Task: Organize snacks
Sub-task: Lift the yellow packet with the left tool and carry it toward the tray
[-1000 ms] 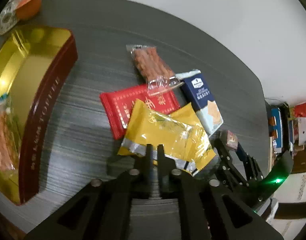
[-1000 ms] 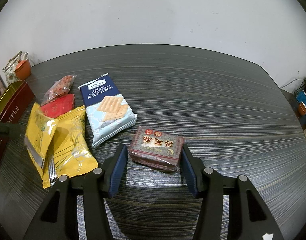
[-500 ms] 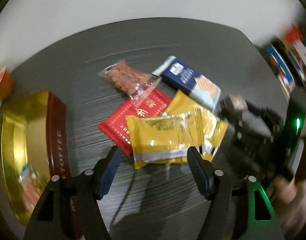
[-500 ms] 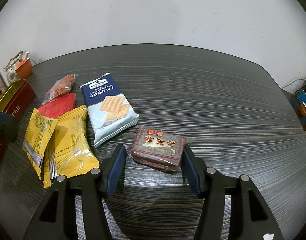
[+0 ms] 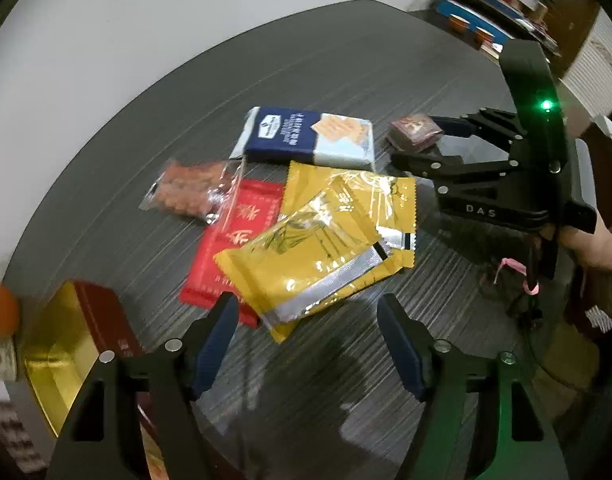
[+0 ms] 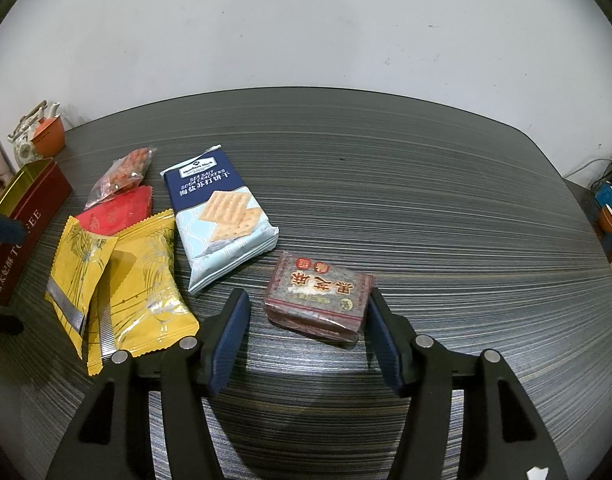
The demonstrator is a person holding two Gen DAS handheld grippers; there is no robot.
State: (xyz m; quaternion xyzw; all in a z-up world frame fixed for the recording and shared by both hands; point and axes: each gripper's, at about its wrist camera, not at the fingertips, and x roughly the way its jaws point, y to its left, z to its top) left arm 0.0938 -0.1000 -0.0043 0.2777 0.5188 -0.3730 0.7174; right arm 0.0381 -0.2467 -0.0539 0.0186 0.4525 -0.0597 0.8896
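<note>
Left wrist view
Left gripper (image 5: 308, 320): jaws are seen spread apart, having just been opening; nothing is pressed between the pads.
Yellow packets (image 5: 330, 248): two overlapping packets are shown lying on the table (image 5: 185, 92) just ahead of the fingertips, the upper one reaching partly into the gap without touching either pad.
Red packet (image 5: 233, 248): shown ahead and left, partly under the yellow packets.
Clear bag of orange snacks (image 5: 193, 192): shown further ahead to the left, overlapping the red packet.
Cracker pack (image 5: 310, 136): placed beyond the yellow packets.
Toffee tin (image 5: 73, 344): placed at the left, beside the left finger, open, gold inside.

Right wrist view
Right gripper (image 6: 308, 320): jaws have just been opening; the left pad stands clear of the block; at the right pad, contact cannot be told.
Brown wrapped block (image 6: 320, 300): shown lying flat on the table between the two fingers.
Cracker pack (image 6: 221, 216): placed ahead and left of the block, apart from it.
Yellow packets (image 6: 121, 276): placed left of the left finger.
</note>
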